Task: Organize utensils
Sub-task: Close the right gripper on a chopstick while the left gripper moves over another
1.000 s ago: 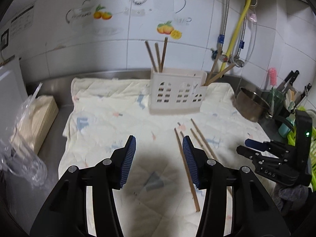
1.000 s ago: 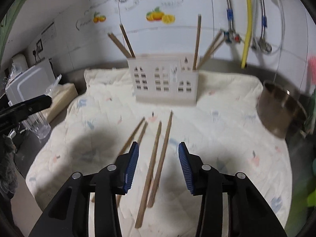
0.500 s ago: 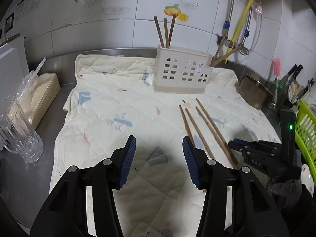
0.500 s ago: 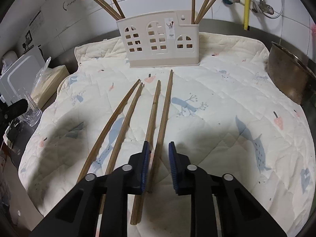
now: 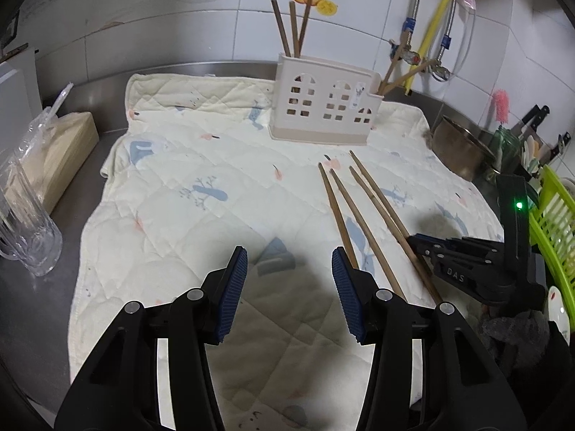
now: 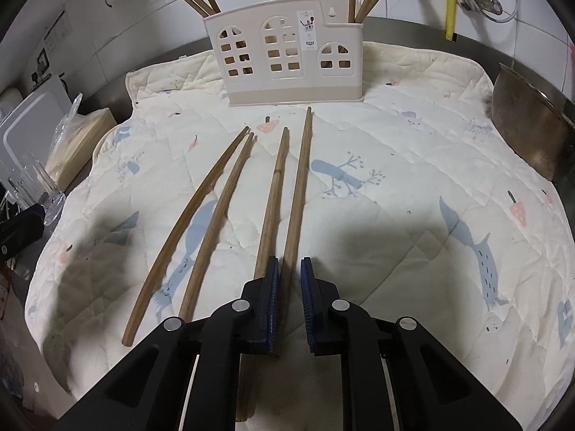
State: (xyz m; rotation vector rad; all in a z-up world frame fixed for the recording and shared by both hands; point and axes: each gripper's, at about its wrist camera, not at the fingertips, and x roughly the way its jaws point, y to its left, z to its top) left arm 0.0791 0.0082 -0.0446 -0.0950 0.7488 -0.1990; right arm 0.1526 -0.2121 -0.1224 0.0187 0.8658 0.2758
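Several brown wooden chopsticks [image 6: 215, 212] lie side by side on a quilted cloth [image 6: 413, 186]. A beige slotted utensil holder [image 6: 287, 61] stands at the back with chopsticks upright in its end compartments. My right gripper [image 6: 289, 269] is low over the cloth, its jaws narrowed around the rightmost chopstick [image 6: 300, 186], with a small gap still showing on each side. My left gripper [image 5: 289, 269] is open and empty above the cloth, left of the chopsticks [image 5: 363, 215]. The holder [image 5: 323, 107] and the right gripper [image 5: 424, 244] show in the left wrist view.
A metal pot [image 6: 528, 129] sits at the right edge of the cloth. A glass mug [image 5: 25, 237] and a wrapped beige box [image 5: 54, 154] stand at the left. A green dish rack [image 5: 553, 215] and knives are far right. A tiled wall with pipes is behind.
My right gripper has dropped to the cloth and narrowed its jaws around the rightmost chopstick. My left gripper has pulled back and up a little, staying open.
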